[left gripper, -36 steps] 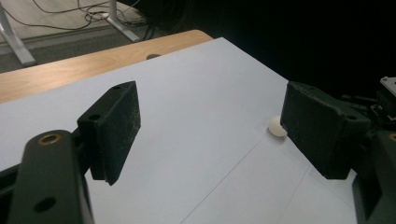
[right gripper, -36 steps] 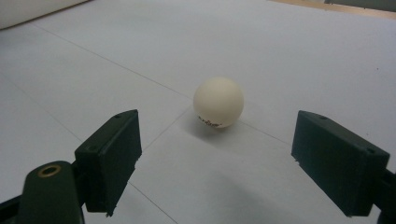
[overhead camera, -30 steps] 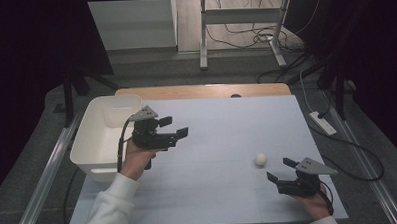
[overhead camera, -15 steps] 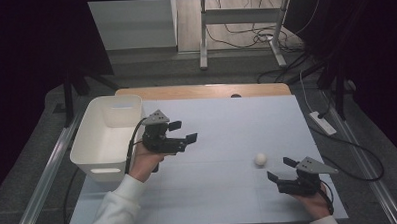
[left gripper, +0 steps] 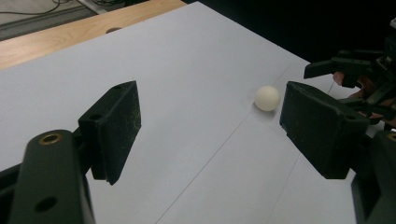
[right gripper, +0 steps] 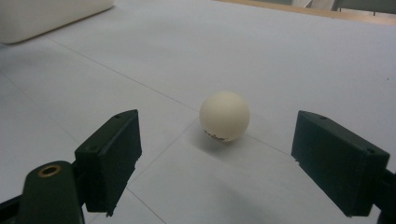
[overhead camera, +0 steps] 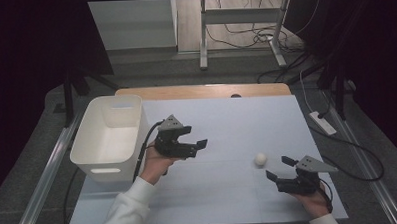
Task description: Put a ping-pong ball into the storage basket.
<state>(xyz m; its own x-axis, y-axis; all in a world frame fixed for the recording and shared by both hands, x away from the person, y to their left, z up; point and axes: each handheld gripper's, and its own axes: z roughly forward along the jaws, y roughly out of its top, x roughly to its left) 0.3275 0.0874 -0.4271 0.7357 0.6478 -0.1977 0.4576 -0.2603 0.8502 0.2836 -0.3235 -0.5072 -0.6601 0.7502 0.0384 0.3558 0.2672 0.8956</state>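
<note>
The ball (overhead camera: pixel 260 159) lies loose on the bench (overhead camera: pixel 227 121), not yet grasped. My right gripper (overhead camera: pixel 280 169) sits just beside it, fingers spread wide and empty. My left gripper (overhead camera: pixel 200 146) hovers mid-bench, likewise agape and empty. White bin (overhead camera: pixel 88 161) awaits.

High view overhead; tool views low, sharing ball (overhead camera: pixel 260 159).
</note>
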